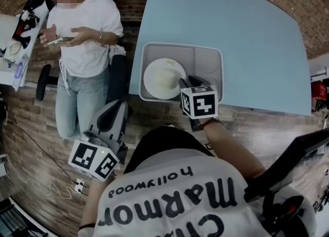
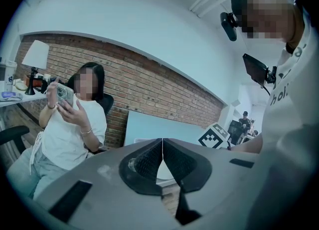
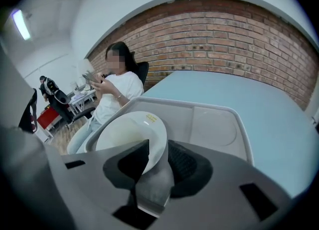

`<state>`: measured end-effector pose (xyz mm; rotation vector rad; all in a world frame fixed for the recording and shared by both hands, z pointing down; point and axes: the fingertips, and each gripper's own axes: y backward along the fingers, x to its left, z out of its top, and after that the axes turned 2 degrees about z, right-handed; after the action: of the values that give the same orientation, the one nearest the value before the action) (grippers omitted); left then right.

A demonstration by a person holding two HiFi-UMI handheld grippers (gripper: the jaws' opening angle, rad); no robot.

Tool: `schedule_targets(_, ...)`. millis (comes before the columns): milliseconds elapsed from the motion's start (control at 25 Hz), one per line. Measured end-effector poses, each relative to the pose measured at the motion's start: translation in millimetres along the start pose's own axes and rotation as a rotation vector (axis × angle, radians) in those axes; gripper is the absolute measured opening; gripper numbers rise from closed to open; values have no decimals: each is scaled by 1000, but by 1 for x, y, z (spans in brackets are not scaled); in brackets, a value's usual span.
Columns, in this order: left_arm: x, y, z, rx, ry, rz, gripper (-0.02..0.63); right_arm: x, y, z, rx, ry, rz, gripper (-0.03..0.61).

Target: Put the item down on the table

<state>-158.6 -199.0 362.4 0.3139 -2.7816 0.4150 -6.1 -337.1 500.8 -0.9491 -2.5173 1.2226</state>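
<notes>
The right gripper (image 1: pixel 183 83) (image 3: pixel 157 157) has its jaws clamped on the near rim of a round white ceramic plate (image 1: pixel 162 79) (image 3: pixel 128 135), which is pinched between the ribbed pads. The plate is tilted, its face turned towards the person's left, and it sits within the larger left compartment of a pale grey rectangular plastic bin (image 1: pixel 180 46) (image 3: pixel 199 105). Whether the plate's lower edge touches the bin's floor cannot be told. The bin's smaller right compartment lies just beside the plate. The bin stands at the near edge of a light blue table (image 1: pixel 231 40) (image 3: pixel 264 99), so the plate is not on the tabletop itself. The left gripper (image 1: pixel 115 110) (image 2: pixel 162 146) hangs low at the person's left side over the wooden plank floor (image 1: pixel 31 123), well apart from the table. Its jaws are pressed together with nothing between them. Beyond it a seated person in a white T-shirt and jeans (image 1: pixel 82 30) (image 2: pixel 70 124) holds a phone (image 1: pixel 59 40) (image 2: pixel 65 94), with a red brick wall (image 3: pixel 224 29) behind the table.
</notes>
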Motion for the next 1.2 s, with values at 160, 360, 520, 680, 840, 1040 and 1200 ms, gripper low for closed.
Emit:
schedule_targets(160, -3, 1, 0, 1, -4, -14, 9, -2, 11, 9, -38, -34, 2, 121)
schedule_targets(360, -10, 2, 2, 3, -15, -48, 9, -2, 31, 21, -79, -149, 50, 121)
schedule_targets(520, -20, 0, 2, 6, -25, -98, 9, 5, 51, 25, -121, -342, 184, 120)
schedule_targets(680, -32, -4, 6, 5, -39, -158, 9, 12, 83, 39, -240, -544, 368, 120)
schedule_targets(840, -51, -6, 8, 11, -63, -225, 9, 18, 126, 51, -385, -566, 479, 120)
schedule_targets(1040, -73, -4, 6, 34, -89, -316, 9, 41, 178, 53, -586, -325, 530, 120)
schedule_targets(1200, -86, 4, 1, 50, -107, -363, 9, 47, 195, 32, -584, -231, 443, 120)
